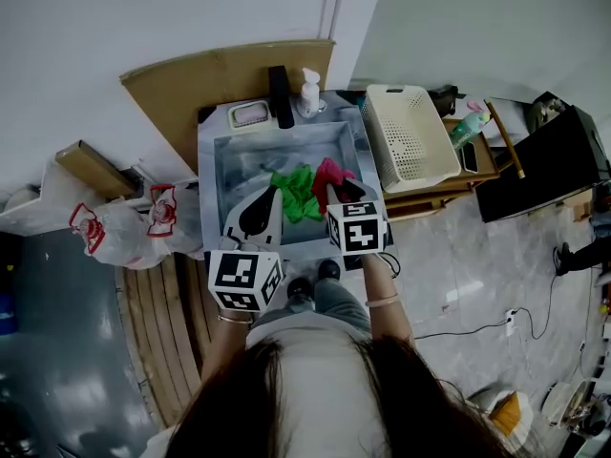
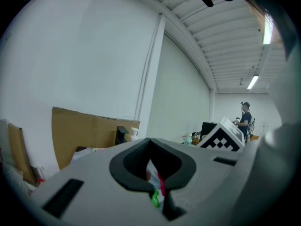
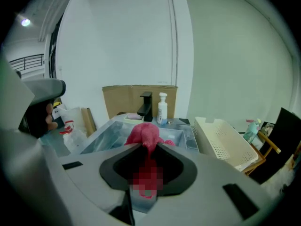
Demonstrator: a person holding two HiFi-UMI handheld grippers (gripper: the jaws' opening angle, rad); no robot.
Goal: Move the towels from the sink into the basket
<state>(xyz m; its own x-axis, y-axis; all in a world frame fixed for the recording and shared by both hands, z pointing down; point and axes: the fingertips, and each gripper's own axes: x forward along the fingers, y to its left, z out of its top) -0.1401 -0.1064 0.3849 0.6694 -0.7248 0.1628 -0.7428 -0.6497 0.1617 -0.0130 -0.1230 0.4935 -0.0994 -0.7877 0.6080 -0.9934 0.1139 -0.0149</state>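
While my right gripper (image 3: 149, 147) is clenched on the pink towel (image 3: 143, 133), the cloth bunches up beyond the jaws and hangs down between them, over the right part of the sink (image 1: 218, 175). My left gripper (image 2: 150, 142) has its jaws drawn together with only a sliver of green and red showing through the slit. Its tips sit over the sink just left of the green towel (image 1: 298, 194), which lies crumpled near the sink's middle, touching the pink one. Just right of the sink stands the white perforated basket (image 1: 410, 136).
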